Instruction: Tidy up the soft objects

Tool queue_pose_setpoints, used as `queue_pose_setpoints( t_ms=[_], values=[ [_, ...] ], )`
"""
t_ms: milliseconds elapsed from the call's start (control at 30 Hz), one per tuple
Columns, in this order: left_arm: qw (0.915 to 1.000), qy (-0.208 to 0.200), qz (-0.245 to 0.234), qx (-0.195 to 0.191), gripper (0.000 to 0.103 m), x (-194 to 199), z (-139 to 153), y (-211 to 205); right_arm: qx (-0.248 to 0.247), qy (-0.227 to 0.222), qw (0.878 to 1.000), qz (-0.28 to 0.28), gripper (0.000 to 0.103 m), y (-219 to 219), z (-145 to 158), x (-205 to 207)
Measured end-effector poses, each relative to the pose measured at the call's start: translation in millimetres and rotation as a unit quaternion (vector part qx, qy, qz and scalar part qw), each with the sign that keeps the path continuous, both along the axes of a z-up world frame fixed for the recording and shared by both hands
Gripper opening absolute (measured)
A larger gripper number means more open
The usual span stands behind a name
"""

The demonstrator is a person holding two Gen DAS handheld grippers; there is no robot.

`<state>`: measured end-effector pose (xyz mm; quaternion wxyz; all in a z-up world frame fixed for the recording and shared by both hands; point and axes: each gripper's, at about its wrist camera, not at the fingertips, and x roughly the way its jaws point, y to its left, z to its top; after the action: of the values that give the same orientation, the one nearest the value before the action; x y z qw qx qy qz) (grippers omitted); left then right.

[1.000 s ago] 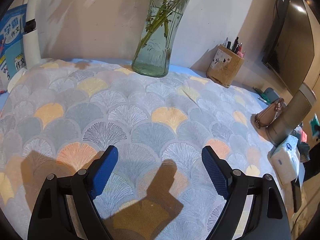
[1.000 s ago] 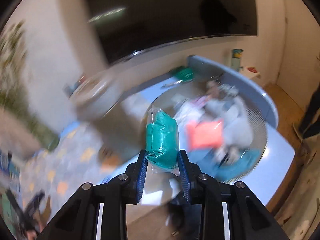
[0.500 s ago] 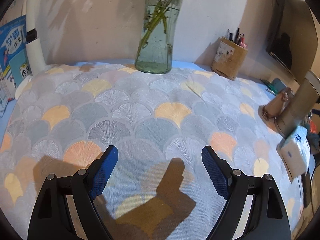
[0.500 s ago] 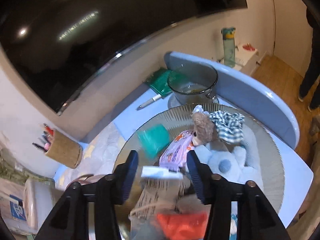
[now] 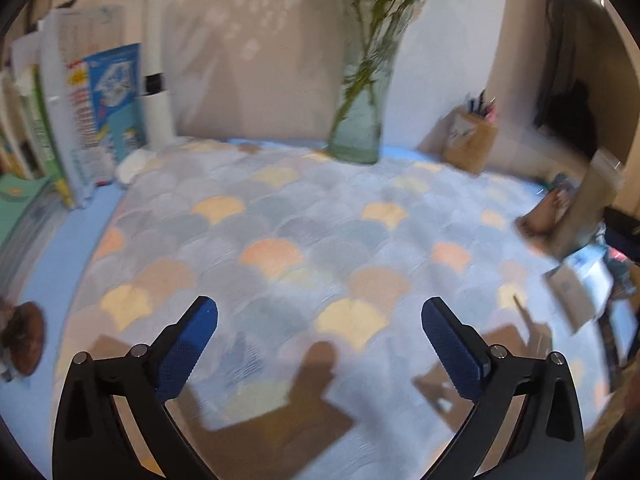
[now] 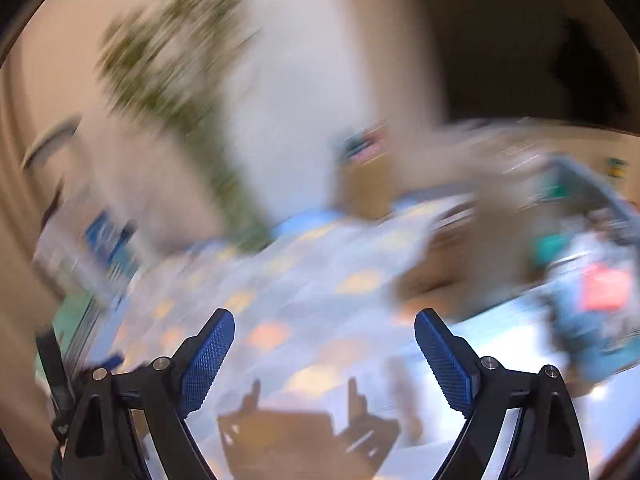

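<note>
My left gripper (image 5: 319,312) hangs over the fan-patterned cloth (image 5: 304,240), its jaws opening wide and nothing between them. My right gripper (image 6: 324,324) is also opening, with nothing between its blue pads (image 6: 208,352), above the same cloth (image 6: 304,280). The right wrist view is badly blurred. At its right edge lies a pile of soft things: a teal packet (image 6: 550,246), a red packet (image 6: 606,286) and blue plush (image 6: 592,340). In the left wrist view a white tissue pack (image 5: 576,284) lies at the cloth's right edge.
A glass vase with green stems (image 5: 360,120) stands at the back, beside a cork pen holder (image 5: 472,148). Books (image 5: 80,120) and a white cylinder (image 5: 158,92) line the left side. A tan cylinder (image 5: 588,204) and a brown pouch (image 5: 540,216) sit at the right.
The right gripper let go of the teal packet over the pile of soft things, opened wide and swung left over the cloth. The left gripper drew back, rose and opened a little wider.
</note>
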<state>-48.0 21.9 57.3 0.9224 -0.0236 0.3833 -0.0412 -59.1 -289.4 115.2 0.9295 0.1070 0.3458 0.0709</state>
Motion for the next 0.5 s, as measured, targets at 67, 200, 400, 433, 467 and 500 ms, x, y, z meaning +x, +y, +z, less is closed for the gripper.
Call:
queue_pose_setpoints(
  t_ms=[67, 200, 400, 433, 467, 500],
  values=[
    [0.9997, 0.024, 0.001, 0.010, 0.102, -1, -12, 1, -0.015, 0.013, 0.999, 0.026, 0.091, 47, -33, 10],
    [0.9973, 0.067, 0.018, -0.026, 0.102, 3, -40, 11, -0.052, 0.041, 0.997, 0.044, 0.091, 103, -89, 28],
    [0.9974, 0.057, 0.043, -0.006, 0.102, 9, -44, 9, -0.093, 0.021, 0.995, 0.028, 0.091, 115, -101, 23],
    [0.9973, 0.058, 0.045, 0.008, 0.102, 12, -45, 6, -0.096, 0.025, 0.995, 0.025, 0.091, 115, -103, 23],
    [0.9969, 0.066, 0.039, 0.015, 0.102, 16, -47, 3, -0.102, 0.031, 0.994, 0.021, 0.091, 115, -104, 24],
    [0.9955, 0.089, 0.029, 0.019, 0.102, 22, -53, 0, -0.106, 0.035, 0.994, 0.020, 0.091, 117, -105, 27]
  ],
)
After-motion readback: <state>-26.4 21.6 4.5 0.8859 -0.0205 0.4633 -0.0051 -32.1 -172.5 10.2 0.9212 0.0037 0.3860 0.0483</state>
